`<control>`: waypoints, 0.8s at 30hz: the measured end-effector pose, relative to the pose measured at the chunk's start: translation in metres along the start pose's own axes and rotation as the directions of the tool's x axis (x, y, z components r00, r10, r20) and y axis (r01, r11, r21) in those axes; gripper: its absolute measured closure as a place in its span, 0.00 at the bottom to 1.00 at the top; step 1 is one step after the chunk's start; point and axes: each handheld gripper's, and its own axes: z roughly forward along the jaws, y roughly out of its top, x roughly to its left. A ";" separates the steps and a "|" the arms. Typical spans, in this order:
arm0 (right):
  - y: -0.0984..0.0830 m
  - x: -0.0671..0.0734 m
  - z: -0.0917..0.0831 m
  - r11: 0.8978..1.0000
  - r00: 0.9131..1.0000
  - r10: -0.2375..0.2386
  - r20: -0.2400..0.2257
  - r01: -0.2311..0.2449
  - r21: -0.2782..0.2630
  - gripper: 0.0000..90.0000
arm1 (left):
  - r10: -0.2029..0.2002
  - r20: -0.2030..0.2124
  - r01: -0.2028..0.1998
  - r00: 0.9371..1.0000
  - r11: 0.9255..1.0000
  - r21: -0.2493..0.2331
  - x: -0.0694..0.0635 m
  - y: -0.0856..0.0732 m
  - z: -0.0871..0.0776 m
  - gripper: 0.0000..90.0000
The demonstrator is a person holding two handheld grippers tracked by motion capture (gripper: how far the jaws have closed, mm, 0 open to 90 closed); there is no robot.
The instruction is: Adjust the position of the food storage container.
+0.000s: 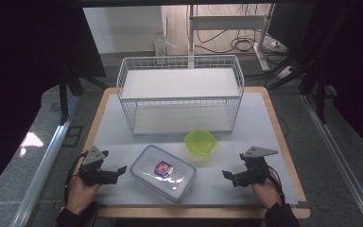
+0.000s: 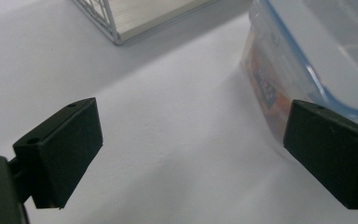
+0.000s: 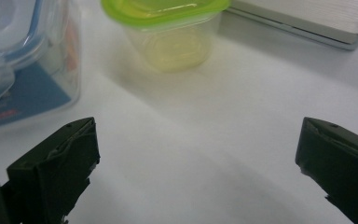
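Behind the clear box (image 1: 163, 173), a wire rack (image 1: 179, 93).

On the table (image 1: 264, 118), the small tub (image 1: 200, 142) sits between the wire rack (image 1: 179, 92) behind and the lidded box (image 1: 163, 172) in front.

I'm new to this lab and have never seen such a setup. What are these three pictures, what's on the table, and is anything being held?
There is no robot here: a person holds a hand-held two-jaw grasping tool in each hand. The high view looks down on the table from above, with the left tool and the right tool near its front edge. The other two pictures come from cameras that ride on each tool and look along its black jaws.

On the white-topped table stand a white wire two-shelf rack, a small clear tub with a lime-green lid and a clear rectangular plastic box with a blue-rimmed lid. Both tools are open and hold nothing; the box lies between them.
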 end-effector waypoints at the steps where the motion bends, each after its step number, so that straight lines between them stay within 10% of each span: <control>1: 0.000 -0.001 0.000 1.000 1.000 0.014 -0.002 -0.014 -0.007 0.00 | 0.002 -0.005 -0.002 1.000 1.000 0.005 0.000 0.000 0.001 0.06; 24: 0.002 0.002 0.012 0.999 0.999 0.018 0.047 -0.019 0.028 0.00 | 0.024 0.015 -0.024 1.000 0.999 0.041 -0.003 0.000 0.004 0.08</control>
